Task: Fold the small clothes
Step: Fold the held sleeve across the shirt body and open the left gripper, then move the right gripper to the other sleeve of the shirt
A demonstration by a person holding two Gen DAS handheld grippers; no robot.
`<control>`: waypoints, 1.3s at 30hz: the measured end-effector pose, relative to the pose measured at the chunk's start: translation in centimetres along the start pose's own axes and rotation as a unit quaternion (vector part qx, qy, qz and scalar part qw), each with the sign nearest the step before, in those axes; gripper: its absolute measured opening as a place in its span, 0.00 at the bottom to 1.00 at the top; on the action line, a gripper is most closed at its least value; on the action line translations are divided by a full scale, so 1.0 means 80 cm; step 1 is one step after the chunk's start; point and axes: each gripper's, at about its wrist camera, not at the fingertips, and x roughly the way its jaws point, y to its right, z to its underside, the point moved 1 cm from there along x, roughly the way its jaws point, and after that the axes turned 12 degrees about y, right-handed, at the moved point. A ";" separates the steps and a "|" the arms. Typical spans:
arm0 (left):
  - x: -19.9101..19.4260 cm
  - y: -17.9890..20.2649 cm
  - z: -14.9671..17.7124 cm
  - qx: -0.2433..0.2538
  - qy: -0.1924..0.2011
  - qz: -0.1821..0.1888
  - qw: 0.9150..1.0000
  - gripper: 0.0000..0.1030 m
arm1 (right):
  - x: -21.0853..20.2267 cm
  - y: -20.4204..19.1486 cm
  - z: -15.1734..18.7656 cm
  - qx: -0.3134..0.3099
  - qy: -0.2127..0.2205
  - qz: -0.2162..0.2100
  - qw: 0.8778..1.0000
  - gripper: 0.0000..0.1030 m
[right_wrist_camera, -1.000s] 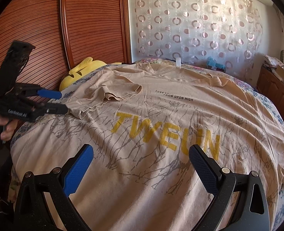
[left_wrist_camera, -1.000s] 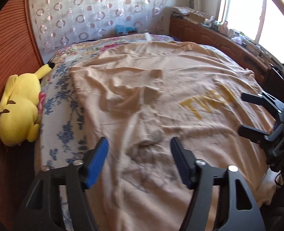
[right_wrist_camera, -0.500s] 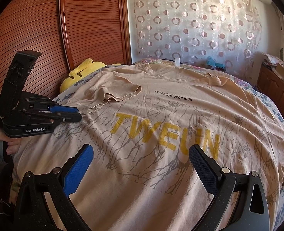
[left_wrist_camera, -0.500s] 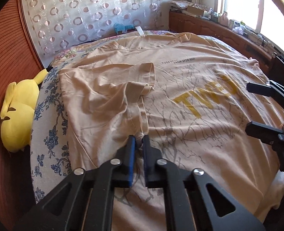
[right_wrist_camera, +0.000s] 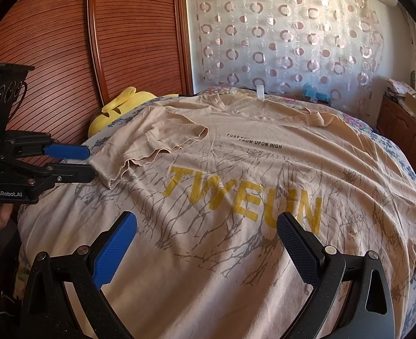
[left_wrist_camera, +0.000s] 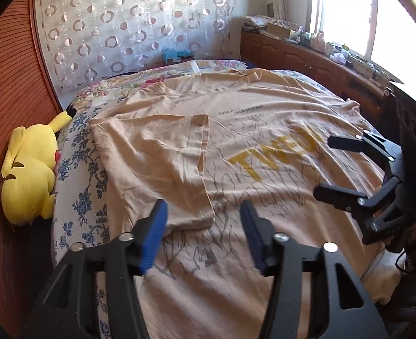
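A beige T-shirt with yellow letters "TWEUN" lies spread face up on the bed; it also shows in the right wrist view. Its left sleeve is folded inward onto the chest and lies flat; in the right wrist view the sleeve lies at the left. My left gripper is open and empty just above the sleeve's near corner. My right gripper is open and empty above the shirt's lower hem. The right gripper also shows at the right of the left wrist view.
A yellow plush toy lies at the bed's left edge by the wooden headboard. The floral bedsheet shows beside the shirt. A wooden cabinet with clutter runs under the window. A curtain hangs behind the bed.
My left gripper shut on the sleeve fabric, pulled it flat, then opened and let it go. The sleeve now lies smoother. The right gripper stayed still and open.
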 end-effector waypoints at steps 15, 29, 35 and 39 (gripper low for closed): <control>0.058 0.015 -0.026 -0.014 -0.006 -0.014 1.000 0.77 | -0.017 0.028 -0.004 -0.011 0.009 0.042 0.999 0.97; 0.130 0.109 -0.056 0.030 -0.029 0.022 0.999 0.77 | -0.085 0.227 -0.002 0.061 0.008 0.192 0.979 0.97; 0.151 0.128 -0.059 0.031 -0.039 0.030 0.998 0.77 | -0.105 0.274 -0.002 0.086 0.013 0.222 0.971 0.97; 0.156 0.133 -0.058 0.031 -0.036 0.032 0.998 0.78 | -0.103 0.289 -0.002 0.090 0.002 0.230 0.969 0.97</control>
